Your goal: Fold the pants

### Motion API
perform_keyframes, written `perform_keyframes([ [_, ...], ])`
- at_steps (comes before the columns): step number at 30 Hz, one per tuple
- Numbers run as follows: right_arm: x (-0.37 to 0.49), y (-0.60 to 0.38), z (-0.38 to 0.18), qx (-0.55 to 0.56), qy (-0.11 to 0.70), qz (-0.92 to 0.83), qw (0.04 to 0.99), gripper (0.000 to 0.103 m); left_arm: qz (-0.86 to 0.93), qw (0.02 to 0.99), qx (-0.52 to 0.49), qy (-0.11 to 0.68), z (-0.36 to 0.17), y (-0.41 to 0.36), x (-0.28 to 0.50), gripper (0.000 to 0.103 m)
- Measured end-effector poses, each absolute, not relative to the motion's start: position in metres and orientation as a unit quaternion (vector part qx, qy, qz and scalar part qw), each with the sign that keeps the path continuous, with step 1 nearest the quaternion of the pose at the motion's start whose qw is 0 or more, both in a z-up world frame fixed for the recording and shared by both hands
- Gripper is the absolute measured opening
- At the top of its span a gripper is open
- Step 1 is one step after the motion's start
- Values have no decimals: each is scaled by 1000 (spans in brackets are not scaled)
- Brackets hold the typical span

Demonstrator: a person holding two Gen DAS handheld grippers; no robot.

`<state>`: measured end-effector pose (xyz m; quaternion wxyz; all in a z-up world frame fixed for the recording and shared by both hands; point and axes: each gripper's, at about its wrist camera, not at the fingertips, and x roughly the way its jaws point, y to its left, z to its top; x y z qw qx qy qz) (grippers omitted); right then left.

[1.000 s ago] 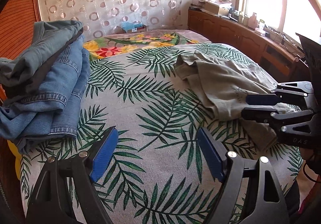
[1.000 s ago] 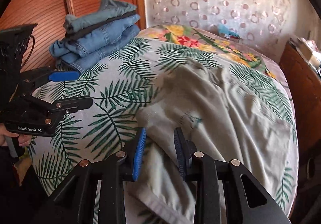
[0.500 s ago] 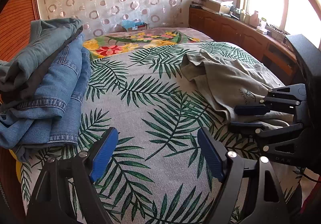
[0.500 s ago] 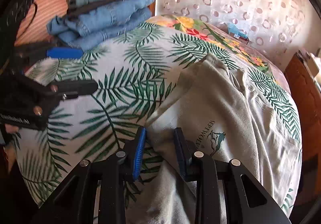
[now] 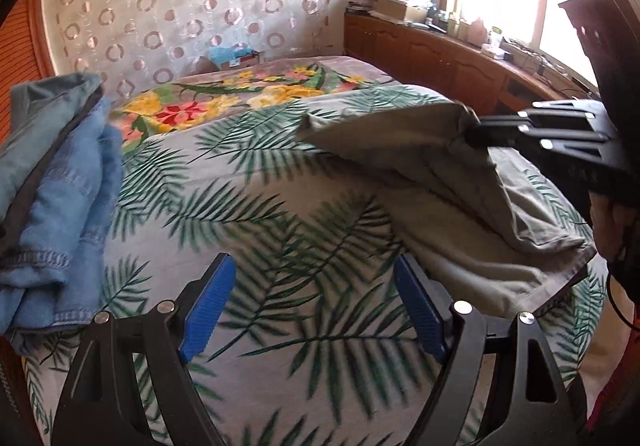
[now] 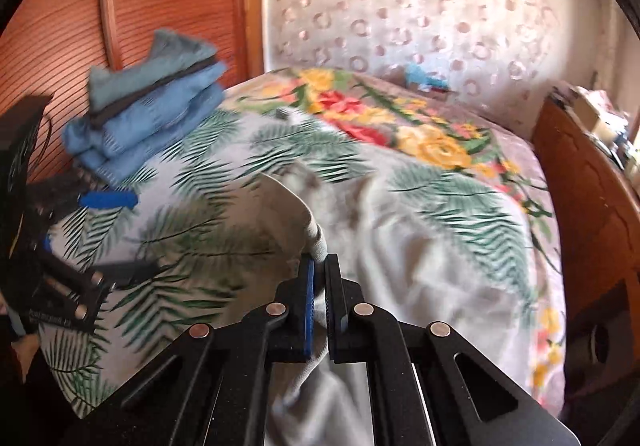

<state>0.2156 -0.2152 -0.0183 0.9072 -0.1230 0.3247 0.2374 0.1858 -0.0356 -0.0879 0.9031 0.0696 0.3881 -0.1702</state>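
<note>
Grey-khaki pants [image 5: 448,182] lie on the right side of the palm-leaf bedspread [image 5: 280,214]. My right gripper [image 6: 319,266] is shut on an edge of the pants [image 6: 400,246] and lifts that edge off the bed; in the left wrist view it [image 5: 476,130] holds the cloth up at the right. My left gripper [image 5: 316,302] is open and empty, low over the bedspread near the bed's front edge, left of the pants. It also shows at the left of the right wrist view [image 6: 108,234].
A stack of folded blue jeans [image 5: 52,186] sits at the bed's left side by the wooden wardrobe [image 6: 120,6]. A floral blanket [image 5: 240,94] covers the far end. A wooden cabinet [image 5: 440,58] with clutter runs under the window on the right.
My right gripper has closed on the pants' edge and raised it off the bed. The left gripper stayed open, drifting slightly over the bedspread.
</note>
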Motion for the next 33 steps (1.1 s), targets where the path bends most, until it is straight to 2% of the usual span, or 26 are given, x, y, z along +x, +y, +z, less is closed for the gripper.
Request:
perform_keyframes([
  [12,233,-274,-13,-97,326,175,924,4,-213,890,95,390,-88,-94,191,82],
  [26,261,-284,-20,-86,353,104,926,5,-212,881,118,407,-105,-105,187,82],
  [33,258,-287,-18,-45,359,95,927,10,-210,879,122,409,-108,-106,188,82],
])
